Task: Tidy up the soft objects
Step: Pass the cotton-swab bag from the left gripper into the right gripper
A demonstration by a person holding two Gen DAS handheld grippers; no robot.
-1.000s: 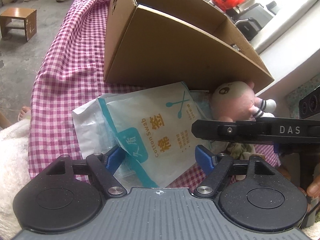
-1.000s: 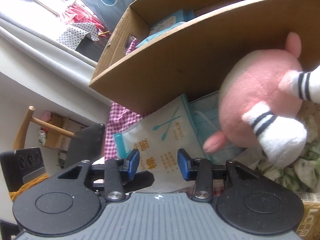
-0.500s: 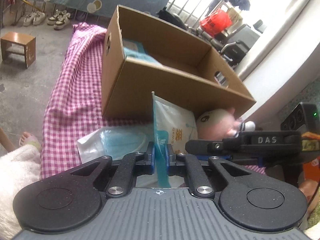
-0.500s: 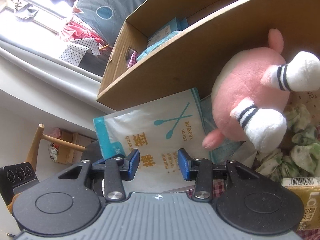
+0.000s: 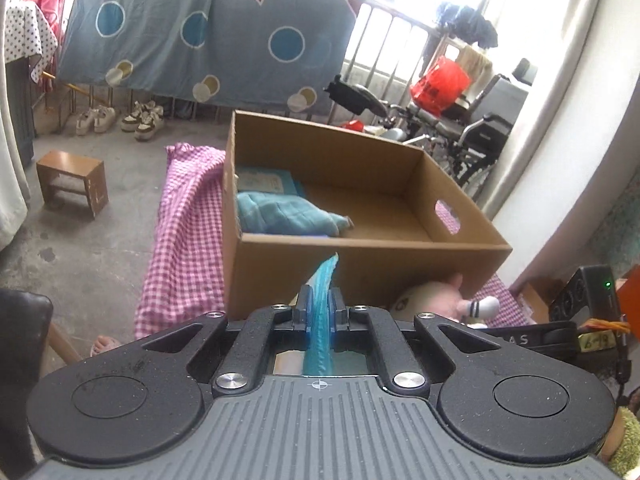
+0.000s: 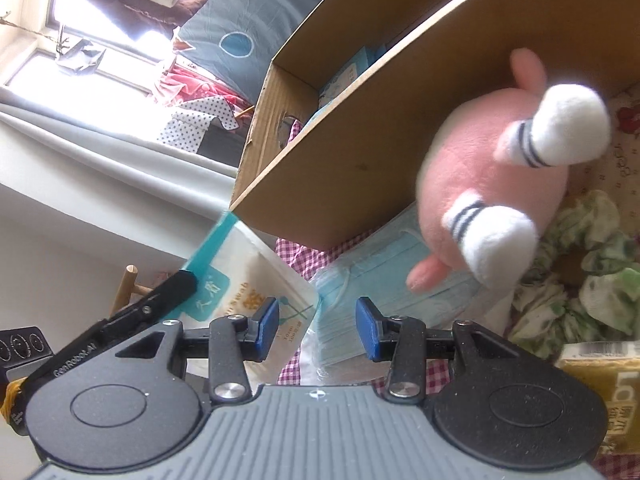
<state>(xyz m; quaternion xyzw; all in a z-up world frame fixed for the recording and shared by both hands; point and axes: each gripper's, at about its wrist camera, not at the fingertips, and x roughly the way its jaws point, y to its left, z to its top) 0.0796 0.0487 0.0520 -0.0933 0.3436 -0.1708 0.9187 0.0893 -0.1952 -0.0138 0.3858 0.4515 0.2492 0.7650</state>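
An open cardboard box (image 5: pixel 360 264) stands on a table covered in pink checked cloth (image 5: pixel 188 240); inside, at its left end, lie a folded teal towel (image 5: pixel 284 214) and a blue packet (image 5: pixel 264 180). The left tool (image 5: pixel 320 310) is pinching a cotton swab pouch (image 6: pixel 240 280) edge-on before the box. The right tool (image 6: pixel 316 322) is spread and empty above a pack of face masks (image 6: pixel 372 276), beside a pink plush toy (image 6: pixel 492 176) leaning on the box.

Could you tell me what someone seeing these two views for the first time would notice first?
Probably the open cardboard box on the pink checked cloth, with a folded teal blanket lying in its left end. Next, the left gripper, shut on the teal edge of a cotton swab pouch held up in front of the box. In the right wrist view, a pink plush toy with white striped feet leans against the box wall.
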